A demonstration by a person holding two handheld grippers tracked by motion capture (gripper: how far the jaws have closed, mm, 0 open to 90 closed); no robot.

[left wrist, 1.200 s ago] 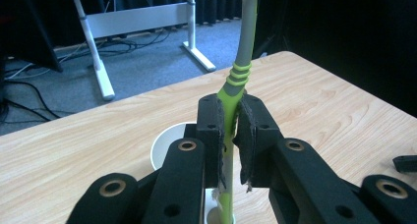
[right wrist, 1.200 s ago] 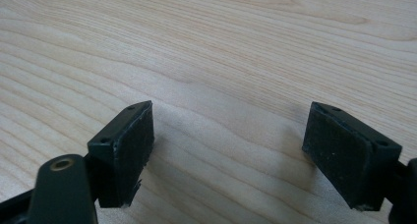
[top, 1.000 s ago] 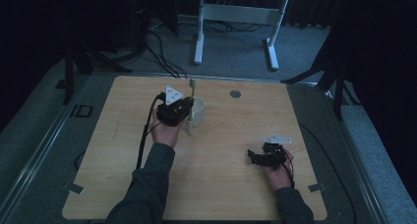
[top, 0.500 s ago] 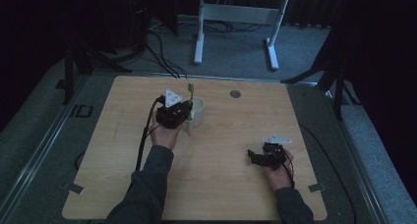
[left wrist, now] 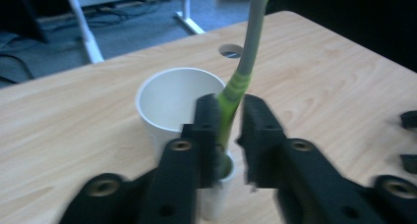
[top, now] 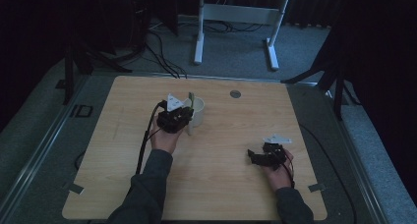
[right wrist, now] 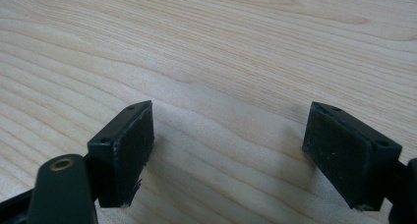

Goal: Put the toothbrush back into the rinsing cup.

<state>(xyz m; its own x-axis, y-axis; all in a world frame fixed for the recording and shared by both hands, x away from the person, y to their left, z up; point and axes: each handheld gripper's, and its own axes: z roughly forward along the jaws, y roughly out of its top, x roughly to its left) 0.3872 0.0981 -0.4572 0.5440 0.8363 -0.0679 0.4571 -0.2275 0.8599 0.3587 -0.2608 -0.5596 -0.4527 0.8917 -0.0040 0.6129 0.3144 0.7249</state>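
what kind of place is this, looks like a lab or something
Probably a lab or recording studio rather than a home: a bare wooden table ringed by dark curtains, loose cables on grey carpet, and a white desk frame behind.

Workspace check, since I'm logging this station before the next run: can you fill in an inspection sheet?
Surface: wooden table, round hole near far edge.
Job's things: white cup upright; green-grey stalk standing in a small white holder beside the cup.
Clutter: nothing seen.
Grippers: left gripper has just been opening, stalk between its jaws; right gripper open, nothing between its jaws, over bare wood.
Cables: black cable trails from left gripper; more on floor.
Surroundings: dark room, white stand legs behind.
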